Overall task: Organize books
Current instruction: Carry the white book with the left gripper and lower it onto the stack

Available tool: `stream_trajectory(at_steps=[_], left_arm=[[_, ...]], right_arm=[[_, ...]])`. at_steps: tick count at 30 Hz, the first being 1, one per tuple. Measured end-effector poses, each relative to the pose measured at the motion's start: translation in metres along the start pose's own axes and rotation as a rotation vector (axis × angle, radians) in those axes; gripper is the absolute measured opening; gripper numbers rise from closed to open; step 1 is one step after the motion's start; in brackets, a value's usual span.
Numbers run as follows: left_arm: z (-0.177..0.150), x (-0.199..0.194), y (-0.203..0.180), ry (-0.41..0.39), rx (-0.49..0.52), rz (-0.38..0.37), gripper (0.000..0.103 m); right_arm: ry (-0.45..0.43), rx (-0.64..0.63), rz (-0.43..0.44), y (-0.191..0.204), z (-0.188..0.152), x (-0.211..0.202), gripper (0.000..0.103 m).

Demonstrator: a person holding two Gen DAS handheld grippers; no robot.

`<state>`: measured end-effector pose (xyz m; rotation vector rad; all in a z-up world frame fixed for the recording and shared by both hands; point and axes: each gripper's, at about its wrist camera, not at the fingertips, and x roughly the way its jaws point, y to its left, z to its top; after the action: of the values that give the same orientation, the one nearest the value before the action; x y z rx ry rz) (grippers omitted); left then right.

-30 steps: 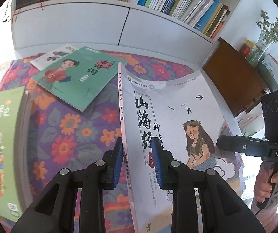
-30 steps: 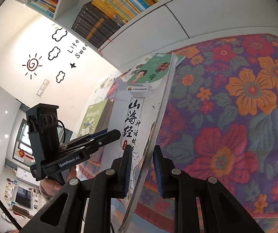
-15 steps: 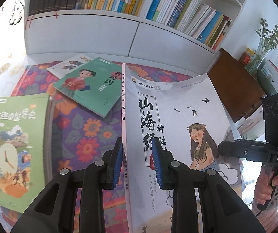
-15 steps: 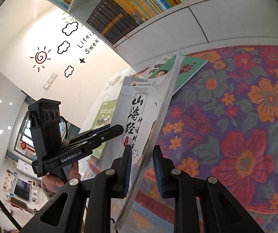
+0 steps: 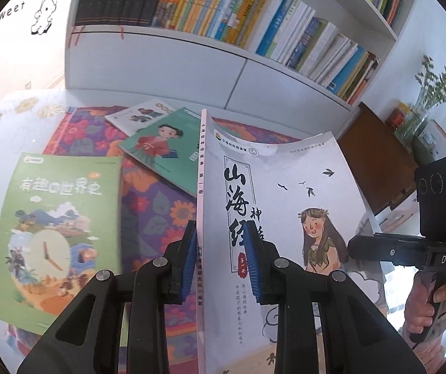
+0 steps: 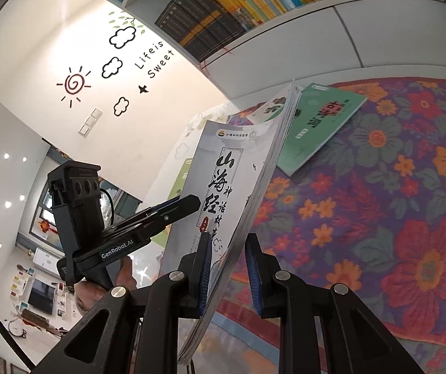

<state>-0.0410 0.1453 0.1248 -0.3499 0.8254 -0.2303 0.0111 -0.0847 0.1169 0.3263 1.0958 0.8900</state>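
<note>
A white book with a long-haired girl on its cover (image 5: 285,205) is held upright above the floral cloth (image 5: 157,208). My left gripper (image 5: 221,258) straddles its spine edge, the left pad against the spine and the right pad on the cover. My right gripper (image 6: 227,271) straddles the page edge of the same book (image 6: 223,187), its pads close on either side. On the cloth lie a green clock-cover book (image 5: 57,227), a teal book (image 5: 167,146) and a white picture book (image 5: 142,113).
A white bookcase (image 5: 191,62) packed with upright books stands behind the table. A brown cabinet (image 5: 375,162) and a vase with green stems (image 5: 432,99) are at the right. The teal book also shows in the right wrist view (image 6: 319,121).
Both grippers have lifted the white book higher and tilted it up; more of the bookcase and the whole green clock-cover book have come into view.
</note>
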Motion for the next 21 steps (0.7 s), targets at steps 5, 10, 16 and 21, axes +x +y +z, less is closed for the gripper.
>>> stream_trajectory(at_steps=[5, 10, 16, 21], left_arm=[[0.002, -0.007, 0.025, -0.01, -0.03, 0.017, 0.025], [0.006, -0.021, 0.049, -0.031, -0.053, 0.035, 0.025], [0.011, -0.037, 0.079, -0.052, -0.061, 0.062, 0.025], [0.015, -0.044, 0.105, -0.067, -0.086, 0.072, 0.028]], right_arm=[[0.014, -0.018, 0.016, 0.019, 0.01, 0.019, 0.022], [0.032, -0.044, 0.032, 0.036, 0.018, 0.039, 0.022], [0.064, -0.072, 0.048, 0.055, 0.029, 0.069, 0.022], [0.104, -0.067, 0.061, 0.063, 0.038, 0.101, 0.022]])
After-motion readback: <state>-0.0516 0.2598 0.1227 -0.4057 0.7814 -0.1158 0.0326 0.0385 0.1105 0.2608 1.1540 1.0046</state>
